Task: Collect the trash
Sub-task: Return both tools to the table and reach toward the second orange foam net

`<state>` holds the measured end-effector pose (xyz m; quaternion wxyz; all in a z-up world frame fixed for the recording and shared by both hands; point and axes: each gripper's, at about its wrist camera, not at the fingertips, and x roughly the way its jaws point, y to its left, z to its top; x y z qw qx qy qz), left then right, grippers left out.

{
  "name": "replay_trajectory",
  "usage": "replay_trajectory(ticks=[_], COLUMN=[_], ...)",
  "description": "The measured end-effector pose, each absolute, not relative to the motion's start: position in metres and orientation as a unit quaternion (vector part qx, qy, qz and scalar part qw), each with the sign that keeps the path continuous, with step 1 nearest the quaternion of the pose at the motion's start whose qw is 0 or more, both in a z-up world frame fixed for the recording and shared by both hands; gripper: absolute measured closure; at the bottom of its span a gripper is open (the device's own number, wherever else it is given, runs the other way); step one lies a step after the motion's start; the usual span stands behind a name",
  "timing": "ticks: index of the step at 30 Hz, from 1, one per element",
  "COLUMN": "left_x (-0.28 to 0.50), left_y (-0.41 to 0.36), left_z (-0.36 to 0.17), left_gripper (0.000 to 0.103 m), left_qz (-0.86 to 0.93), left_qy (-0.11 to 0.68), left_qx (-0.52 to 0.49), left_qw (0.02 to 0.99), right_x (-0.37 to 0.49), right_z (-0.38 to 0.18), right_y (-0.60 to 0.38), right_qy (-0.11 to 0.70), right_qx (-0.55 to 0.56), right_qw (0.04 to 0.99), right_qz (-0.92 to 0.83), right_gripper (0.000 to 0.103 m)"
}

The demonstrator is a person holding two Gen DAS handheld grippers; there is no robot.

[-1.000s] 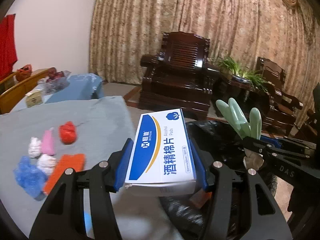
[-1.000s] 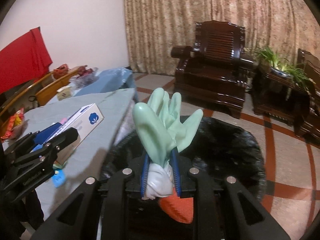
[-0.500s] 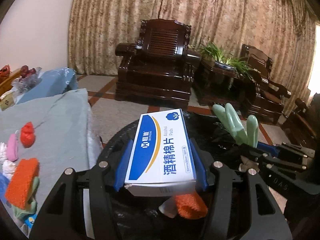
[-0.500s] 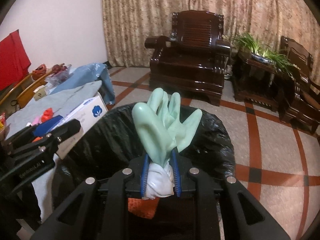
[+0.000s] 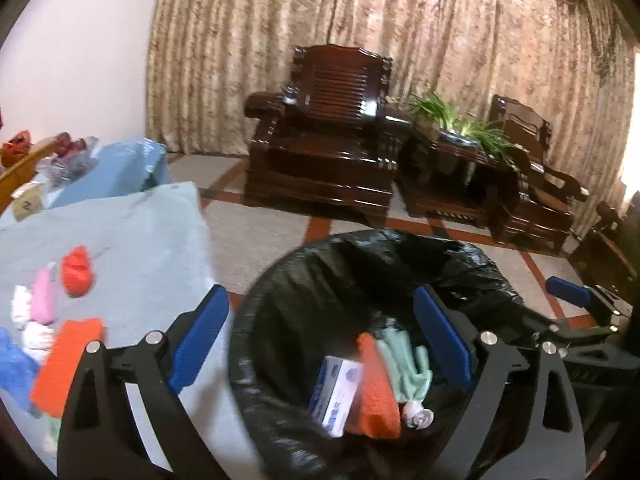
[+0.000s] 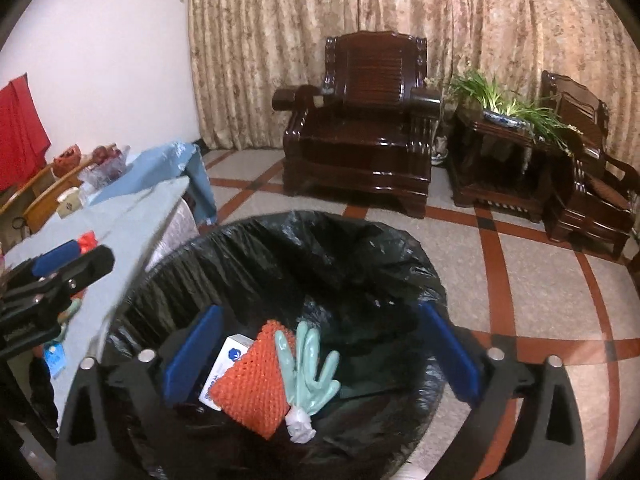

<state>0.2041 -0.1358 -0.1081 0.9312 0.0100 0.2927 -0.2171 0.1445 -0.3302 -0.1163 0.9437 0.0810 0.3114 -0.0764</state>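
A bin lined with a black bag [image 5: 400, 264] [image 6: 280, 248] stands beside the table. Inside lie a white and blue alcohol-pad box [image 5: 334, 394] [image 6: 226, 364], an orange mesh sponge [image 5: 374, 388] [image 6: 252, 384] and a pale green glove [image 5: 406, 366] [image 6: 310, 364]. My left gripper [image 5: 322, 338] is open and empty above the bin's left rim. My right gripper [image 6: 320, 356] is open and empty above the bin. More trash lies on the grey-blue table [image 5: 132, 240]: a red lump [image 5: 78, 272], a pink piece [image 5: 42, 298], an orange sponge [image 5: 66, 360] and a blue wad [image 5: 14, 368].
A dark wooden armchair [image 5: 332, 140] [image 6: 364, 128], a side table with a plant [image 6: 504, 140] and a second armchair [image 6: 592, 176] stand by the curtain. Blue cloth and a fruit bag [image 6: 108, 164] lie at the table's far end. The tiled floor [image 6: 540, 280] surrounds the bin.
Both grippers have opened. The box has left the left gripper and the glove the right one; both now lie in the bin. The left view has swung back toward the table.
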Motion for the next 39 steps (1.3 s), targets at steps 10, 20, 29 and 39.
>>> replay_trajectory(ticks=[10,20,29,39], left_x=[0.175,0.156,0.149,0.153], left_y=[-0.055,0.046,0.119,0.166], left_z=[-0.092,-0.086,-0.095,-0.114], left_gripper=[0.008,0.008,0.008,0.008], left_qz=[-0.144,-0.045,0.026,0.070], left_qy=[0.279,0.265,0.273,0.289], left_qx=[-0.006,-0.011,-0.016,-0.022], left_qw=[0.949,0.963,0.961,0.955], right_x=[0.153,0.173,0.189,0.216], right_z=[-0.102,-0.098,-0.106,-0.123], right_y=[-0.273,-0.197,-0.124,-0.064], right_qy=[0.300,0.296,0.302,0.314], right_qx=[0.076,0.051,0.022,0.006], right_qw=[0.951,0.953,0.948,0.940], right_qz=[-0.019,0.044,0.100,0.132], right_gripper=[0.006,0.006,0.006,0.006])
